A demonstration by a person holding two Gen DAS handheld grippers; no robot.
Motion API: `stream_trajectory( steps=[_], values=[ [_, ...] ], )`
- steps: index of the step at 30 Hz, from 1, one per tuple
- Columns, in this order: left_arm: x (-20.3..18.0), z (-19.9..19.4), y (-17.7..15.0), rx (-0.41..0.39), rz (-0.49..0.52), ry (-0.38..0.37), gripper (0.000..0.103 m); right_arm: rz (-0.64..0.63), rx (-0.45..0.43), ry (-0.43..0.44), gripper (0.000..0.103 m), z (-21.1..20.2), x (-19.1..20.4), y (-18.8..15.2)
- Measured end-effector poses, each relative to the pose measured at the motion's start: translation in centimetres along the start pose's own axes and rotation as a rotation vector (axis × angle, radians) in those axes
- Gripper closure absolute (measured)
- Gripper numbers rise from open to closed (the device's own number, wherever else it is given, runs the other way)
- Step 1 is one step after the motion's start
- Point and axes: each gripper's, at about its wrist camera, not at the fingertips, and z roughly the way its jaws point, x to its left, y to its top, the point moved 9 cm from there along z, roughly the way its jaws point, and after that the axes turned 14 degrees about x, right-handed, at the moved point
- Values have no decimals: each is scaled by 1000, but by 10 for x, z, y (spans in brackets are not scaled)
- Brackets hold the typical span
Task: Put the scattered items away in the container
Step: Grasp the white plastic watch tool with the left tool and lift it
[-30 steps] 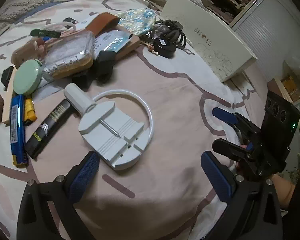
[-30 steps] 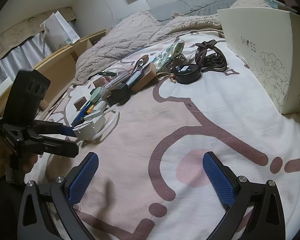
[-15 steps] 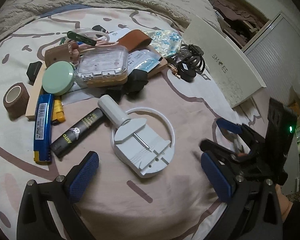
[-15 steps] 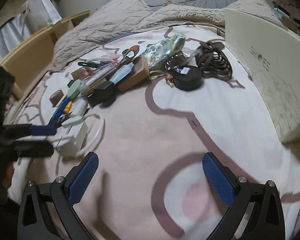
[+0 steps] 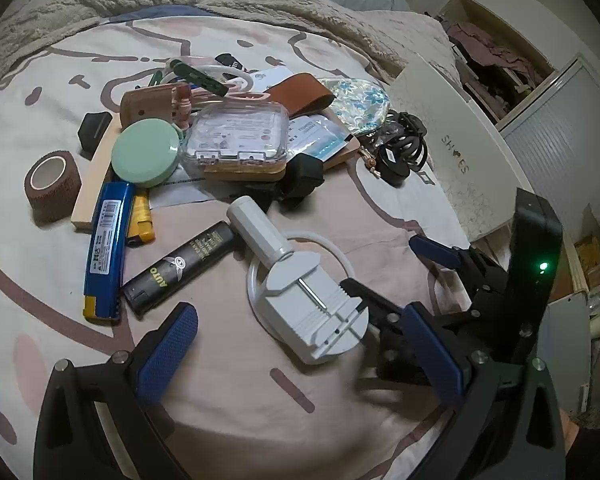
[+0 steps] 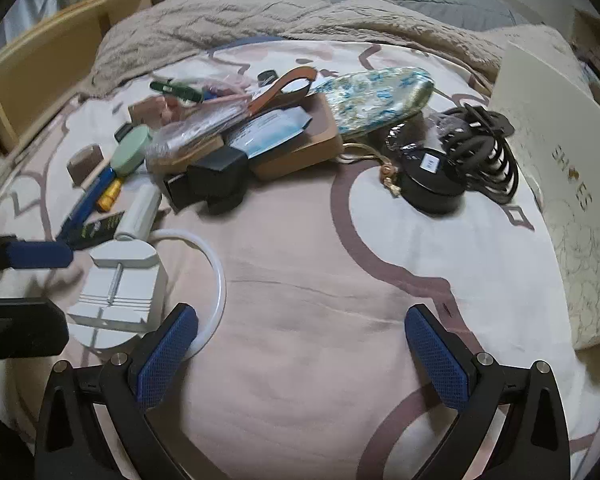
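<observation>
Nearest in both wrist views are the blue-padded fingers, spread wide and holding nothing: the left gripper (image 5: pixel 300 352) hangs low over the pink-and-white patterned bed cover (image 5: pixel 228 412), and the right gripper (image 6: pixel 300 354) comes in from its side, its own fingers also apart. Between the two lies the grey plastic watch-link remover tool with a white screw handle (image 5: pixel 312 304), resting flat on the bed inside a thin white plastic ring (image 5: pixel 332 246); one black finger of the right gripper sits just beside the tool's near end, seemingly touching it.

Just past it lie a black lighter printed with "AUTO" (image 5: pixel 180 268), a long blue utility knife (image 5: pixel 106 240) and a small yellow one beside it. Further on is the main heap: a round mint-green compact (image 5: pixel 144 152), a clear hinged plastic case (image 5: pixel 240 136), a brown roll of bandage tape (image 5: pixel 52 180), a tan leather strap and a blue floral pouch (image 6: pixel 376 96), with a coil of black cable (image 6: pixel 480 152) off to the side. Farthest, on the bed's edge, stands the cream cardboard shoe box (image 6: pixel 556 128), the likely container, well apart from the tool.

The step in hand looks like the first pick-up. The next move calls for closing one pair of fingers across the tool's narrow body, leaving the loose ring behind or lifting it separately
</observation>
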Motion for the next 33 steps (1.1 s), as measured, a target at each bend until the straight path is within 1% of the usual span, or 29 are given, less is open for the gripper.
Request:
stream_trajectory(
  steps=[4, 6, 10, 16, 20, 24, 30, 33],
  values=[
    [1, 0, 0, -1, -5, 7, 0, -17, 2, -16, 0, 1, 1, 0],
    [2, 0, 0, -3, -14, 12, 0, -14, 2, -14, 0, 1, 0, -2],
    [6, 3, 1, 1, -32, 21, 0, -27, 12, -37, 0, -1, 2, -8],
    [-5, 5, -1, 5, -14, 25, 0, -45, 18, -28, 0, -6, -1, -22],
    [-20, 13, -3, 25, 44, 67, 0, -44, 8, -13, 0, -13, -6, -37],
    [-33, 22, -5, 41, 96, 112, 0, -25, -29, 11, 0, -20, -9, -47],
    [-46, 41, -13, 79, 218, 240, 0, -6, -56, 4, 0, -26, -11, -57],
    [-48, 47, -15, 93, 248, 280, 0, 2, -71, -1, 0, -29, -12, -63]
  ],
)
